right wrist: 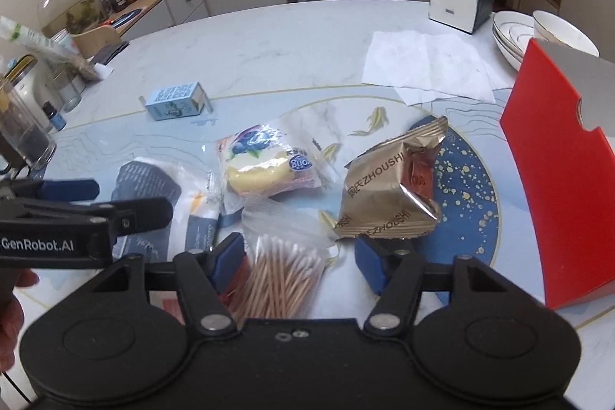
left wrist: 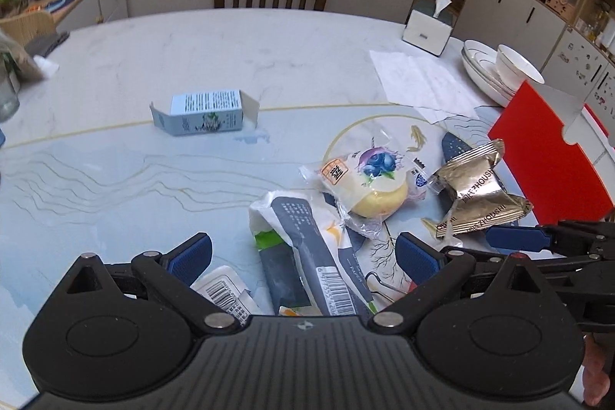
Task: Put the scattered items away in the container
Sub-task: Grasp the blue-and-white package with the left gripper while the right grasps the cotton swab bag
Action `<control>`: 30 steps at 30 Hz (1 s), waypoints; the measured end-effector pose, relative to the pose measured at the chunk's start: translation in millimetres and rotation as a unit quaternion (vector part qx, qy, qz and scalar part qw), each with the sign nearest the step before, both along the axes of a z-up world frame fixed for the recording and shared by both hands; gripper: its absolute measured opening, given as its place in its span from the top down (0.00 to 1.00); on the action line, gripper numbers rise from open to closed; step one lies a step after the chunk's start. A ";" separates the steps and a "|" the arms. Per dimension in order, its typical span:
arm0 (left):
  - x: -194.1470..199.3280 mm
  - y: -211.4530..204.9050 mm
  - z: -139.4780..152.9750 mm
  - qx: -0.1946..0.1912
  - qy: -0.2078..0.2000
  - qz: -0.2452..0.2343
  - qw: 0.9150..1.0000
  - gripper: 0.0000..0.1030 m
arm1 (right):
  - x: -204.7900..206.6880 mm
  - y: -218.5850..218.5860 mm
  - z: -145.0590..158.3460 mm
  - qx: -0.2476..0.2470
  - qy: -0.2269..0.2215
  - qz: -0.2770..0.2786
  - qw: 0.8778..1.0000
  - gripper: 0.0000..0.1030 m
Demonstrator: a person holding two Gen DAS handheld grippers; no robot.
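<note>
The left tongs [left wrist: 303, 252] are hanging wide open over a white-and-dark packet [left wrist: 307, 241] with a barcode, holding nothing. The right tongs [right wrist: 300, 256] are also gaping wide, empty, straddling a clear bag of cotton swabs [right wrist: 280, 271]. The left tool's side is reading "GenRobot.AI" in the right view. Just ahead of the right tongs a crumpled gold pouch [right wrist: 388, 191] is showing "ZHOUSHI" along its edges. Beside it a clear-wrapped bun [right wrist: 261, 168] with a blueberry picture is lying on the worktop [right wrist: 269, 37]. Farther back a pale blue carton [right wrist: 177, 100] is lying on its side, flaps open, its print too small to read. The red box [right wrist: 553, 187] is standing at the right edge, near the pouch.
</note>
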State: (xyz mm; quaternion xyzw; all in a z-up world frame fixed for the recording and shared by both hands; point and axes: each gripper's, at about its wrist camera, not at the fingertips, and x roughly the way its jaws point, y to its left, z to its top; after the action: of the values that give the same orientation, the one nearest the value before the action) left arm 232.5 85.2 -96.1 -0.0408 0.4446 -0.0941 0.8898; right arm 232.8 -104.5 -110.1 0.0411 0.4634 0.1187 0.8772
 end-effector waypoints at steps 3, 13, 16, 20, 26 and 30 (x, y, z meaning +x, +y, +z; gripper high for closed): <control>2.5 1.3 -4.1 -0.006 0.007 0.007 1.000 0.02 | 3.0 -2.1 -2.0 0.015 0.009 -0.005 1.000 0.46; 3.3 -1.8 -8.7 -0.021 0.022 -0.001 1.000 0.28 | 4.3 -3.1 -0.4 0.045 0.022 -0.009 0.999 0.74; 2.4 -2.9 -8.6 -0.022 0.023 -0.003 0.999 0.38 | 3.3 -3.0 0.2 0.043 0.020 -0.007 0.999 0.77; 0.3 -4.4 -8.3 -0.021 0.024 -0.005 0.999 0.55 | 1.2 -4.1 1.6 0.037 0.017 -0.011 0.999 0.88; -2.9 -8.0 -7.2 -0.014 0.022 -0.009 1.000 0.69 | -4.2 -14.2 4.1 0.043 0.012 -0.015 0.999 0.92; -5.8 -11.2 -5.2 -0.003 0.018 -0.012 1.000 0.78 | -9.9 -22.3 6.3 0.044 0.008 -0.018 0.999 0.94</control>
State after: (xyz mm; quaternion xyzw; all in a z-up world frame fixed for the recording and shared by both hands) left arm 226.7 74.0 -101.3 -0.0397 0.4607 -0.1049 0.8804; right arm 222.9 -126.7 -103.8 0.0891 0.4641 0.1224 0.8727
